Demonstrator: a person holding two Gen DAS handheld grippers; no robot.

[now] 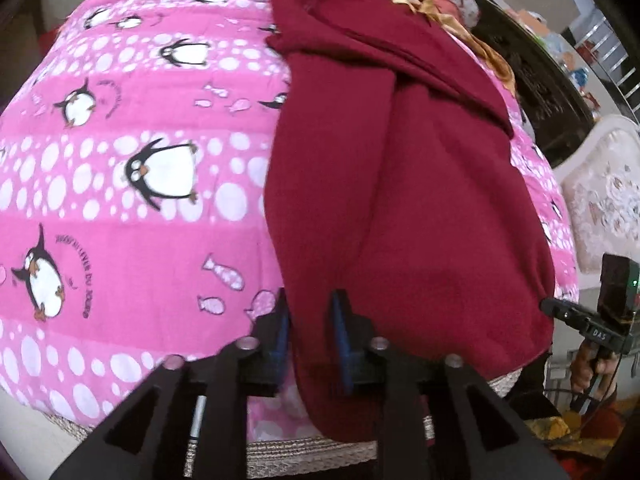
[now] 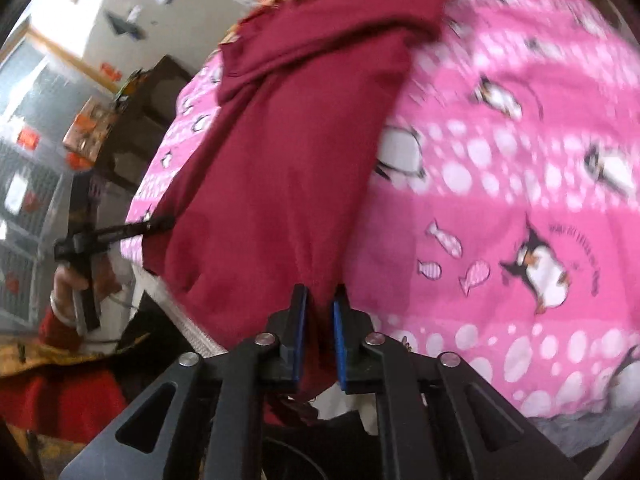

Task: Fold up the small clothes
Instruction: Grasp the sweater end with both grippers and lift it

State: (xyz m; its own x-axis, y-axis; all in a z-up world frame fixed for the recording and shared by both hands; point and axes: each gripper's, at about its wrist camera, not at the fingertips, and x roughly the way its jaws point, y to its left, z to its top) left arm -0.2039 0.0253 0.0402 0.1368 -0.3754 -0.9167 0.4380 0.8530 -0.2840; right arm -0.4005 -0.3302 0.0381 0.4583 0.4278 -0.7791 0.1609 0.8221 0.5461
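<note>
Both grippers, left (image 1: 310, 320) and right (image 2: 320, 312), pinch the near hem of a soft, light maroon garment (image 1: 420, 200); corners look the best hold.

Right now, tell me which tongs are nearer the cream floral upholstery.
Right. The right tongs grip the maroon garment beside the upholstery; the left tongs hold its opposite corner.

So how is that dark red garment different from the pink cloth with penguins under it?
The dark red garment is one plain colour; the pink cloth is printed with penguins, fish and white dots. The garment is partly folded, with overlapping layers at its far end; the cloth lies spread out. The left gripper and right gripper both pinch the garment's near edge, not the cloth. Both are soft fabric.
</note>
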